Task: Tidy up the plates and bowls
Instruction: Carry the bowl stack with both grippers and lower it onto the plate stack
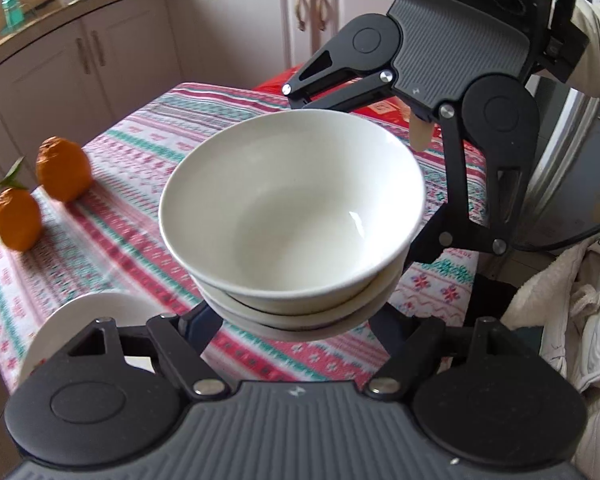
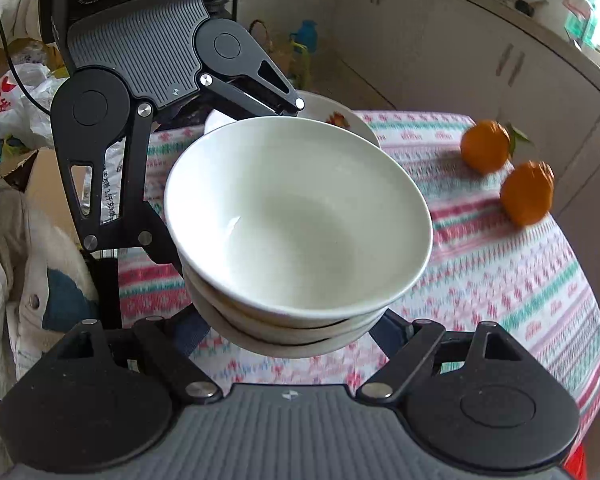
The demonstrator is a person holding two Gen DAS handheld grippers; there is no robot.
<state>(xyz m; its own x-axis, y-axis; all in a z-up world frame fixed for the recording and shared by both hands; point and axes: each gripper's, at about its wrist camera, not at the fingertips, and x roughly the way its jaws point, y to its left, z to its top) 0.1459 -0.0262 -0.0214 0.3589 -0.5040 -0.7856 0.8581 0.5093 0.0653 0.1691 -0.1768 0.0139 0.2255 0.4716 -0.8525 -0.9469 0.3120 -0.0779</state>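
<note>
A stack of nested white bowls (image 1: pixel 292 208) hangs above the patterned tablecloth (image 1: pixel 112 248), with a gripper on each of two opposite sides. My left gripper (image 1: pixel 296 332) is shut on the lowest bowl from the near side, its fingertips hidden under the stack. My right gripper (image 1: pixel 352 172) clasps the far side. In the right wrist view the same bowls (image 2: pixel 296 216) fill the middle, with my right gripper (image 2: pixel 292 344) shut on them below and my left gripper (image 2: pixel 226 176) opposite. A white plate (image 1: pixel 88 316) lies on the table at lower left; its floral centre (image 2: pixel 336 118) shows behind the bowls.
Two oranges (image 1: pixel 62 168) (image 1: pixel 16 218) sit near the table's edge, also seen as oranges (image 2: pixel 486 146) (image 2: pixel 528 194). A red box (image 1: pixel 384 110) lies at the far end. Kitchen cabinets (image 1: pixel 240 24) stand behind. A white coat (image 2: pixel 4 264) and plastic bags (image 2: pixel 8 100) crowd one side.
</note>
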